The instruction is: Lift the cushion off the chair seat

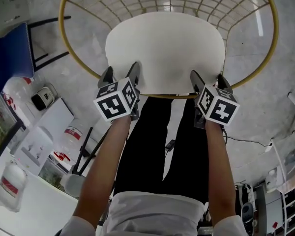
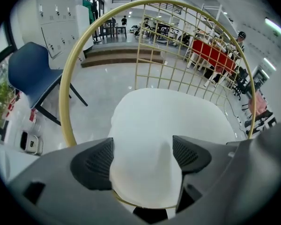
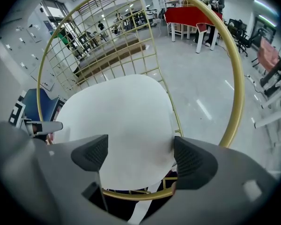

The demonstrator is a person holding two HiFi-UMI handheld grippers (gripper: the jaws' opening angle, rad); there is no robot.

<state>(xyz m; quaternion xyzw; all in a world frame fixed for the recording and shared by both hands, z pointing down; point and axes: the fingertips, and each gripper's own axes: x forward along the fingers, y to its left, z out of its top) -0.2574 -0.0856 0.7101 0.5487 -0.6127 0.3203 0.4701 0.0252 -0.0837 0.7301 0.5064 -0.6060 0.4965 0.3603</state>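
Closest in, straight down at 6 o'clock: a white shirt [image 1: 152, 213] and black trousers [image 1: 152, 146], with two bare forearms [image 1: 105, 166] reaching up toward 12.

Far left now, at 10 o'clock, a blue chair [image 1: 10, 58] stands on the grey floor [image 1: 265, 102], well apart from the action. Below it, round 8 o'clock, a white table [image 1: 34, 215] carries a white jug [image 1: 10, 186] with a red label.

Moving in, the left gripper [image 1: 120, 73] sits at the cushion's near edge, about 11 o'clock from the shirt. Its own view shows the two dark ribbed pads [image 2: 91, 163] spread wide, and the cushion's front edge fills the gap between them. Whether they press it, I can't tell.

Centre stage, dead ahead at 12 o'clock: the cushion [image 1: 164, 50], white and rounded, lies flat on the seat of the gold wire chair [image 1: 69, 48]. The big round hoop [image 1: 274, 38] rings it. Its front edge sits just inside the gold front rail [image 1: 167, 96].

On to the right gripper [image 1: 209, 78], at 1 o'clock. It is level with its partner on that same front edge, and a stretch of bare cushion separates the two. Its view shows the jaws likewise wide apart with the cushion's edge between them. The right-hand pad is just beside the cushion's side edge.

Far right, at 3 o'clock, a thin dark cable [image 1: 246, 140] trails across the floor.
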